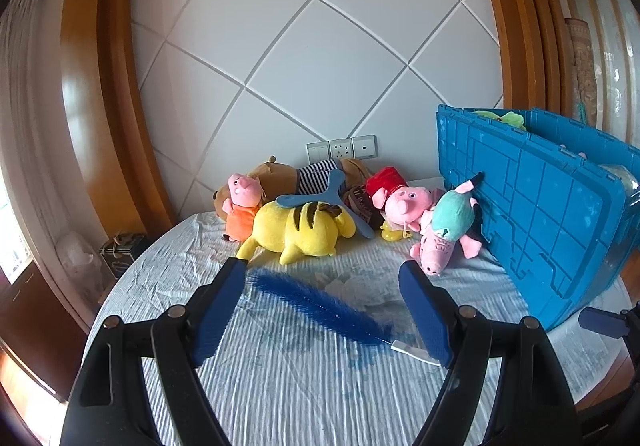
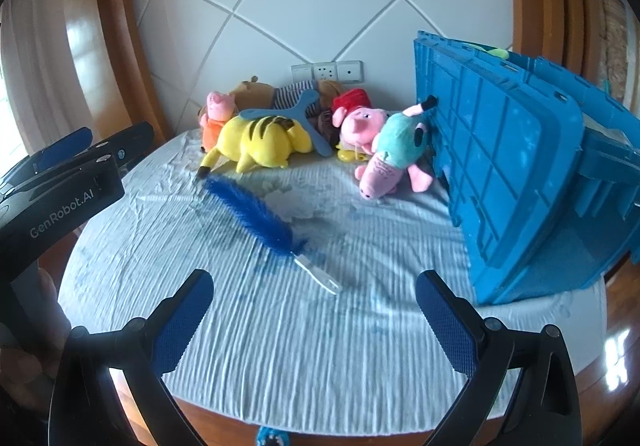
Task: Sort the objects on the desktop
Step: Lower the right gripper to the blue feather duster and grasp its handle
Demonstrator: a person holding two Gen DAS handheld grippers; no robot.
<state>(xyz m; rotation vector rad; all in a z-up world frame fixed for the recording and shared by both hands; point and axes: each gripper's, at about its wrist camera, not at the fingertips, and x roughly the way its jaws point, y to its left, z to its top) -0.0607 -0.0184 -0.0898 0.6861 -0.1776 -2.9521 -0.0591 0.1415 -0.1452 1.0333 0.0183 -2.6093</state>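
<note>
Item: blue feather (image 1: pixel 320 302), lying flat on the striped cloth (image 1: pixel 280 378), centre frame, clear quill lower right, tip upper left. Left gripper (image 1: pixel 324 298) nearer, jaws wide, straddling the vane. Right gripper (image 2: pixel 316 318) wide, empty, short of the quill. Blue crate (image 2: pixel 500 182) at right.

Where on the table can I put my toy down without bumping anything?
The near cloth in front of the blue feather lies bare, between the open right gripper and the crate. Bare cloth also lies left of the feather. It is crowded at the back, around the yellow plush and the pigs.
</note>
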